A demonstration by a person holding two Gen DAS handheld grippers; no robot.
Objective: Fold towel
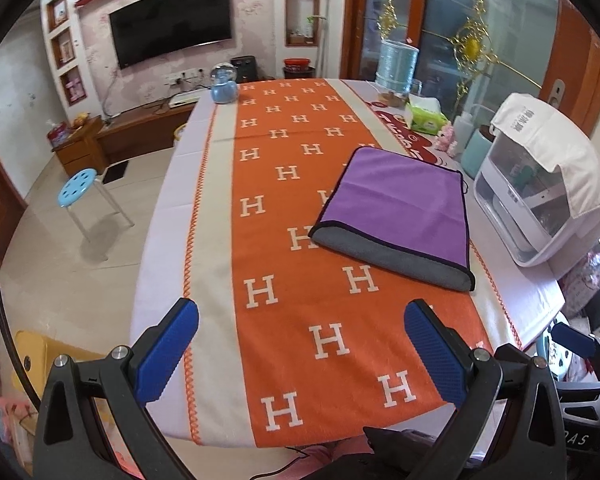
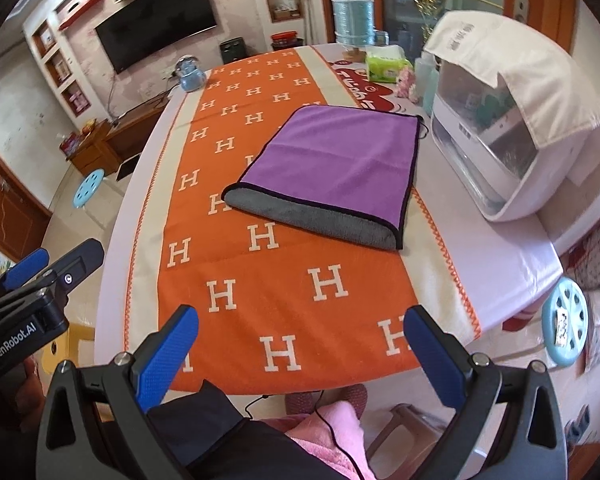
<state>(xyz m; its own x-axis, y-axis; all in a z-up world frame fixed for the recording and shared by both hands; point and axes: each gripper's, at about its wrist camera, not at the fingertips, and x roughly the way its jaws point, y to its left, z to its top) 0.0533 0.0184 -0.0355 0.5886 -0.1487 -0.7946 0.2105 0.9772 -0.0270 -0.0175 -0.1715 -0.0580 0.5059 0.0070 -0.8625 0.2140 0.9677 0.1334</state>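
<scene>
A purple towel (image 1: 396, 204) with a grey underside and dark trim lies folded flat on the orange H-patterned table runner (image 1: 300, 320). It also shows in the right wrist view (image 2: 332, 164). My left gripper (image 1: 300, 320) is open and empty, held near the table's front edge, well short of the towel. My right gripper (image 2: 300, 320) is open and empty, also near the front edge. The left gripper shows at the left of the right wrist view (image 2: 40, 276).
A white covered appliance (image 2: 508, 136) stands right of the towel. A tissue pack (image 2: 386, 65), a light blue canister (image 2: 354, 20) and a blue globe ornament (image 2: 189, 72) stand at the far end. Blue stools (image 1: 78, 190) (image 2: 566, 320) stand beside the table.
</scene>
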